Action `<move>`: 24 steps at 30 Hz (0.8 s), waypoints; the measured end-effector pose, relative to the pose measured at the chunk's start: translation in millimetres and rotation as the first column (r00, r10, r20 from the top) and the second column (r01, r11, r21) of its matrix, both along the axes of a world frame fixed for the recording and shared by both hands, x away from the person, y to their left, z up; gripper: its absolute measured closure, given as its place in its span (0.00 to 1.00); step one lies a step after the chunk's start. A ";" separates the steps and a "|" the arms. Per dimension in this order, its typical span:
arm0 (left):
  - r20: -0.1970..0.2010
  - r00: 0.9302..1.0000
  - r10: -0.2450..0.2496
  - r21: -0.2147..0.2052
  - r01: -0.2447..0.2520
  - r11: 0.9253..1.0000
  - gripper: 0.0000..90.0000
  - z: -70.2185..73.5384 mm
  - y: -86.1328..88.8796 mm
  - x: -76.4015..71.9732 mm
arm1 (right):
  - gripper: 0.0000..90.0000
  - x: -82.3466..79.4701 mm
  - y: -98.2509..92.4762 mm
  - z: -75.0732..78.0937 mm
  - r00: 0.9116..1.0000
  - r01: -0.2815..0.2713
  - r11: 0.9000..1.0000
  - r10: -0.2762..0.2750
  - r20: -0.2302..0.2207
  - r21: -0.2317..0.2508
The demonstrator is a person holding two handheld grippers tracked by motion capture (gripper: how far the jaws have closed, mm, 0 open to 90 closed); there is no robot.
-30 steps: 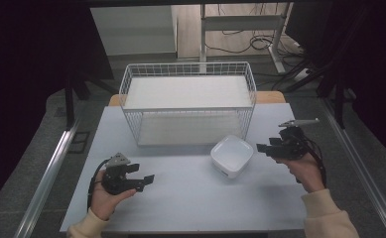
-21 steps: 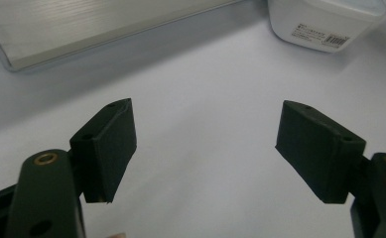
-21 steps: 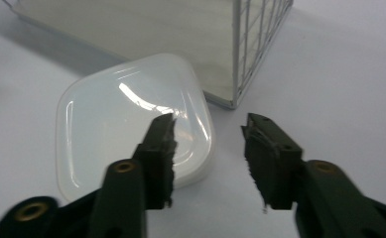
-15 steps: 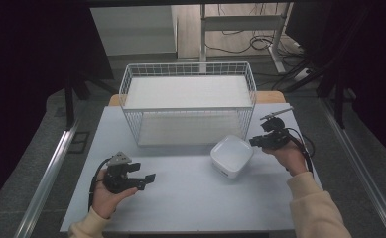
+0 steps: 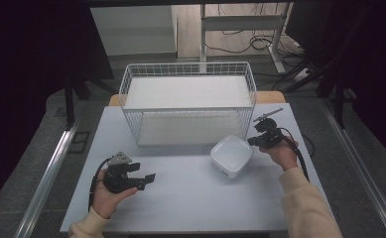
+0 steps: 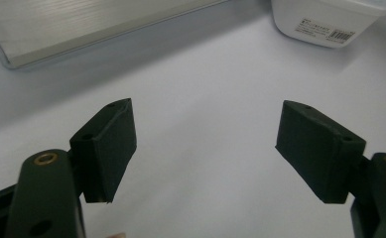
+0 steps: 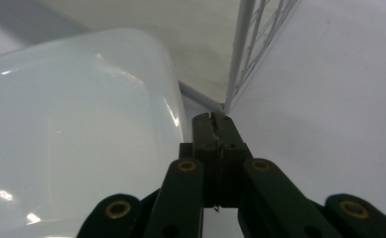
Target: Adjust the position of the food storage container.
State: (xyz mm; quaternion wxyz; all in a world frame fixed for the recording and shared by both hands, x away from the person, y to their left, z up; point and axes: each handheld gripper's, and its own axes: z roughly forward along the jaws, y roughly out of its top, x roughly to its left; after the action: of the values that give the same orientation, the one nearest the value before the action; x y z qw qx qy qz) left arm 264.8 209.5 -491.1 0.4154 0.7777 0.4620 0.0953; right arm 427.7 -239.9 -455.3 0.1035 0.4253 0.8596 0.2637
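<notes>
Dark walls and a grey floor with loose cables surround a pale grey table (image 5: 190, 198), seen from the high view. At the far side of the table stands a white wire basket (image 5: 188, 106), its solid white floor showing through the mesh. Near the basket's front right corner, apart from it, sits a white square bowl (image 5: 231, 156) with rounded corners, resting on the tabletop; in the left gripper view a barcode label shows on its side wall (image 6: 329, 20).

From the right, the right gripper (image 5: 256, 140) sits just beside the bowl's right edge, between the bowl and the basket's corner. In the right gripper view its 2 black jaws have just been closing and now meet flat against each other, with nothing between them (image 7: 214, 124); the bowl's rim (image 7: 81, 124) lies just to their left and the basket's corner post (image 7: 240, 54) rises beyond the tips. Whether the jaws touch the bowl I cannot tell.

Near the front left of the table, the left gripper (image 5: 150, 180) is held well apart from the bowl, jaws spread wide over bare tabletop (image 6: 205, 144).
</notes>
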 end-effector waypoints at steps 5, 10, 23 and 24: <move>-0.001 1.000 -0.001 0.002 0.001 1.000 0.26 -0.5 -0.5 0.3 | 1.00 -0.7 2.2 -2.1 1.000 -0.019 1.000 0.019 0.006 -0.004; -0.002 1.000 -0.002 0.002 0.002 1.000 0.25 -0.9 -0.7 0.6 | 1.00 -6.5 14.0 -4.3 0.997 -0.075 0.997 0.075 0.022 -0.026; -0.005 1.000 -0.010 0.006 0.010 1.000 0.25 -1.8 -2.6 1.3 | 1.00 -14.1 30.8 -7.7 0.992 -0.111 0.994 0.112 0.049 -0.022; -0.004 1.000 -0.011 0.006 0.011 1.000 0.25 -1.7 -2.7 1.2 | 1.00 -14.3 31.5 -7.9 0.992 -0.116 0.993 0.117 0.053 -0.022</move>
State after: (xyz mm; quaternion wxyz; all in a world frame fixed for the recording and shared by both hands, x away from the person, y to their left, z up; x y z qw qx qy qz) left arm 266.0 206.8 -492.8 0.4127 0.7816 0.4584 0.0927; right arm 413.4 -208.4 -463.2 0.1153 0.3662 0.8822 0.2726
